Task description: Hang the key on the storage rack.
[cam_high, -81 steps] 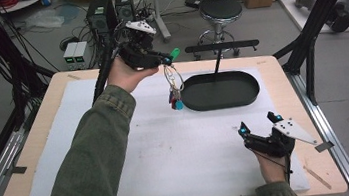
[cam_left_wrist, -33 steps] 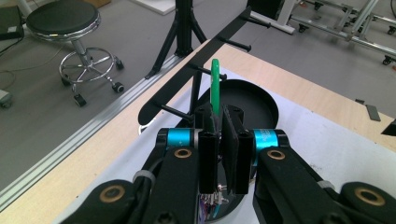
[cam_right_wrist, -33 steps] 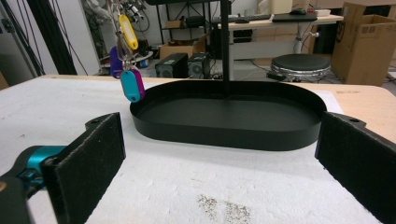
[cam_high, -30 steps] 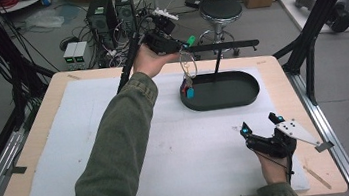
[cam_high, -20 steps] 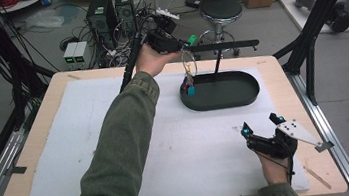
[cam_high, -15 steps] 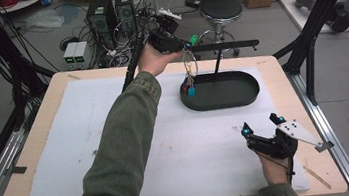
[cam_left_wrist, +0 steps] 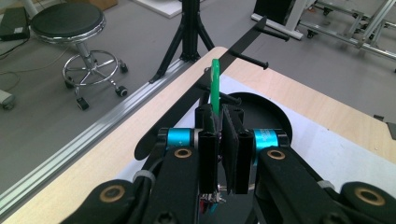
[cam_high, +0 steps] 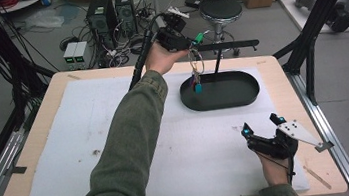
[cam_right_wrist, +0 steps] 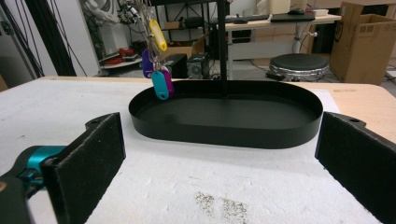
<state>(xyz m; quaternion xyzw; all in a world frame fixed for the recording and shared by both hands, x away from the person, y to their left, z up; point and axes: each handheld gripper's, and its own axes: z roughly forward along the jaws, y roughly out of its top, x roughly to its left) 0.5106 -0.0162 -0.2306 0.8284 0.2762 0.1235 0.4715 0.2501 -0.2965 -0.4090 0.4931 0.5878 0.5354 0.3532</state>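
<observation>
Currently the left claw (cam_high: 191, 41) is raised above the far edge of the tabletop (cam_high: 42, 144), its jaws closed on a green tag (cam_left_wrist: 215, 86) that sticks out past the pads in the left gripper view. From that tag a key bunch (cam_high: 195, 75) hangs on a wire ring: a yellow tag (cam_right_wrist: 159, 35) sits highest, with purple, magenta and teal tags (cam_right_wrist: 160, 85) below it. The lowest tags hang over the left end of the tray (cam_high: 251, 99), just above its floor; whether they touch it cannot be told. Beside the bunch, a black post rises from the tray and carries a horizontal bar (cam_high: 229, 46) with pegs, level with the left claw.

The right claw (cam_high: 261, 126) rests low over the near right part of the tabletop, on the white mat (cam_high: 67, 141), well apart from the tray. Its jaws stand wide open with nothing between them, pointing towards the tray.
</observation>
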